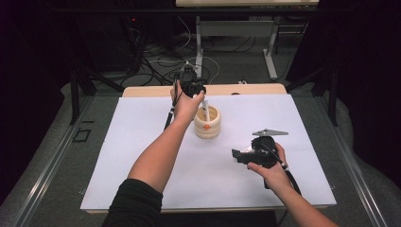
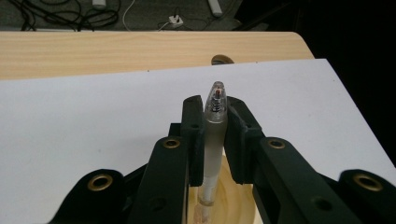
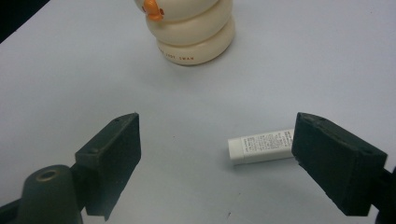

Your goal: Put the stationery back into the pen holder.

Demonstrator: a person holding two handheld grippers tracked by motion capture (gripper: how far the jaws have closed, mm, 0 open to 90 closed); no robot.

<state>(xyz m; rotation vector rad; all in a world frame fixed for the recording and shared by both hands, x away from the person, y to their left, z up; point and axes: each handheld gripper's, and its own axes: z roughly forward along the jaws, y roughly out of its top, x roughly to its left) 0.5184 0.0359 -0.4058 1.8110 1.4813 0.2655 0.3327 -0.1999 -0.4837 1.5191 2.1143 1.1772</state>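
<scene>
My left gripper (image 2: 215,122) clamps a pen (image 2: 214,140) upright over the cream holder (image 1: 207,122) (orange-beaked); my right gripper (image 3: 217,154) gapes wide, empty.

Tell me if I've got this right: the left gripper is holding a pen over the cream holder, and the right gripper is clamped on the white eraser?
Not quite. The right gripper is open; the white eraser lies free on the sheet, as the right gripper view shows. The left gripper does hold the pen over the cream holder.
</scene>
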